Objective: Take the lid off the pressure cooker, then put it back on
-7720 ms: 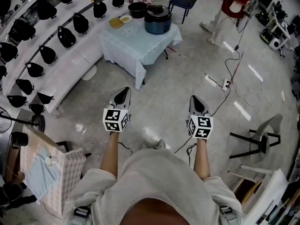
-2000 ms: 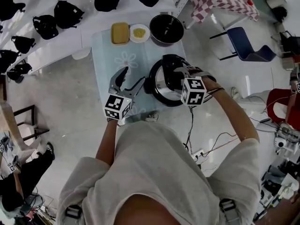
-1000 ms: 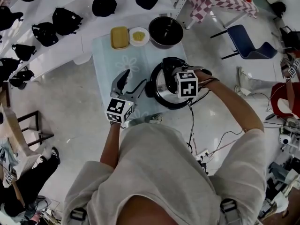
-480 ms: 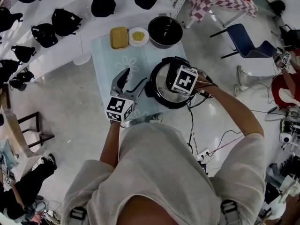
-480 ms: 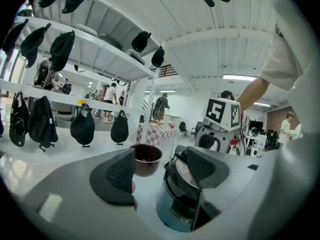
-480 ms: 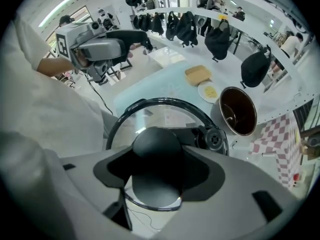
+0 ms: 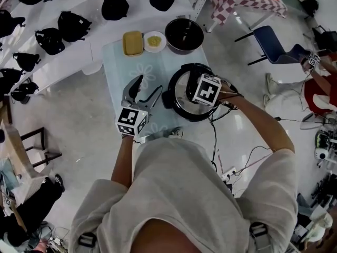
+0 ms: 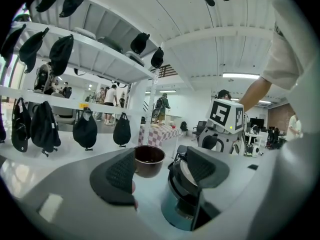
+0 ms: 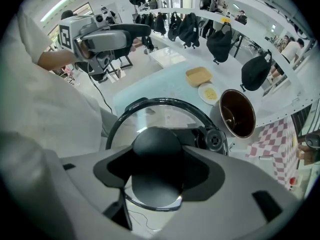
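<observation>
The black pressure cooker [image 7: 181, 96] stands on the pale blue table [image 7: 118, 70]. Its glass lid [image 9: 150, 105] sits on it, with a black knob [image 9: 156, 143] in the middle. My right gripper [image 7: 199, 92] points straight down over the lid, and in the right gripper view its jaws [image 9: 157, 170] are closed on the knob from both sides. My left gripper [image 7: 138, 86] hovers just left of the cooker, open, with nothing between its pads [image 8: 122, 171]. In the left gripper view the cooker [image 8: 186, 196] is close on the right.
A dark inner pot [image 7: 184, 35], a small plate [image 7: 154, 40] and a yellow block [image 7: 132, 42] sit at the table's far end. White shelves with black bags [image 7: 73, 22] run along the left. A blue chair [image 7: 271, 41] stands far right. A cable [image 7: 216, 141] trails to the floor.
My right gripper has rolled on the lid knob, its marker cube turning while staying over the cooker. The left gripper has kept its place.
</observation>
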`<state>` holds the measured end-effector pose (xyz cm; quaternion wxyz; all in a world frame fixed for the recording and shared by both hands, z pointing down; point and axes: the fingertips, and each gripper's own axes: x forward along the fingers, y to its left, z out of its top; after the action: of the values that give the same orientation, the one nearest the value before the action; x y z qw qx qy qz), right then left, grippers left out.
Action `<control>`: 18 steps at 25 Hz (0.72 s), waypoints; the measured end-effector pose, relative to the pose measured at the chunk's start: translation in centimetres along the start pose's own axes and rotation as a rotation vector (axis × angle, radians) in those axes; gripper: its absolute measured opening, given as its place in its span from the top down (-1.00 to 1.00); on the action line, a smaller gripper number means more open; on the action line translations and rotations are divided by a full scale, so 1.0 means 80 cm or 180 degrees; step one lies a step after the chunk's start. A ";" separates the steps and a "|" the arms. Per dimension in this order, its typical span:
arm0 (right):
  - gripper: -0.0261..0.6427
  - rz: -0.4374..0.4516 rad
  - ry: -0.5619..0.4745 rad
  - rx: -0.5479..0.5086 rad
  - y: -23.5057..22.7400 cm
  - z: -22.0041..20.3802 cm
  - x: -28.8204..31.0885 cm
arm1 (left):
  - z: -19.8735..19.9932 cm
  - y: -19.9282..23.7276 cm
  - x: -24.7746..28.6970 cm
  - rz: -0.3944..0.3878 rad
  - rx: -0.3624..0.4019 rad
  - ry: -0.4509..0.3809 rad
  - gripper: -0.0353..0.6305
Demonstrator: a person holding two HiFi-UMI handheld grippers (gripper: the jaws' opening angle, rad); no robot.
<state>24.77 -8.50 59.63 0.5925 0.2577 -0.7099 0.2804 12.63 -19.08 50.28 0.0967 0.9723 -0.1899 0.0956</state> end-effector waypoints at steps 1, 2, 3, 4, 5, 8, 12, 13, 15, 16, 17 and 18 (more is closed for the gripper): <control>0.11 -0.0015 -0.0026 -0.0044 0.000 0.001 -0.002 | 0.001 0.001 -0.001 0.0007 0.0007 -0.0002 -0.05; 0.11 -0.0027 -0.0038 -0.0068 0.000 0.001 -0.004 | 0.002 0.003 -0.003 0.0012 0.0012 -0.0002 -0.05; 0.11 -0.0031 -0.0042 -0.0072 0.000 0.002 -0.007 | 0.003 0.005 -0.004 0.0019 0.0015 0.0001 -0.05; 0.11 -0.0027 -0.0049 -0.0061 0.000 0.003 -0.012 | 0.004 0.006 -0.005 0.0027 0.0014 0.0003 -0.05; 0.11 -0.0019 -0.0058 -0.0043 0.001 0.004 -0.018 | 0.004 0.008 -0.007 0.0036 0.0012 0.0004 -0.05; 0.11 -0.0041 -0.0102 -0.0049 0.005 0.008 -0.034 | 0.003 0.008 -0.011 0.0060 0.0016 0.0003 -0.05; 0.11 -0.0112 -0.0139 -0.0199 0.012 0.016 -0.052 | 0.003 0.012 -0.016 0.0107 0.0028 -0.0015 -0.05; 0.11 -0.0129 -0.0151 -0.0235 0.012 0.020 -0.056 | 0.004 0.015 -0.018 0.0128 0.0025 -0.0021 -0.05; 0.11 -0.0152 -0.0191 -0.0301 0.012 0.030 -0.065 | 0.005 0.020 -0.024 0.0186 0.0014 -0.0036 -0.05; 0.11 -0.0153 -0.0210 -0.0327 0.012 0.035 -0.069 | 0.005 0.023 -0.028 0.0221 0.0008 -0.0044 -0.05; 0.11 -0.0152 -0.0222 -0.0359 0.013 0.040 -0.072 | 0.005 0.024 -0.033 0.0257 0.0000 -0.0049 -0.05; 0.11 -0.0151 -0.0224 -0.0400 0.015 0.045 -0.074 | 0.005 0.026 -0.038 0.0296 -0.0010 -0.0055 -0.05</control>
<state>22.42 -10.02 53.16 0.5887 0.2464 -0.7402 0.2119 9.12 -20.01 49.57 0.0920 0.9631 -0.2359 0.0913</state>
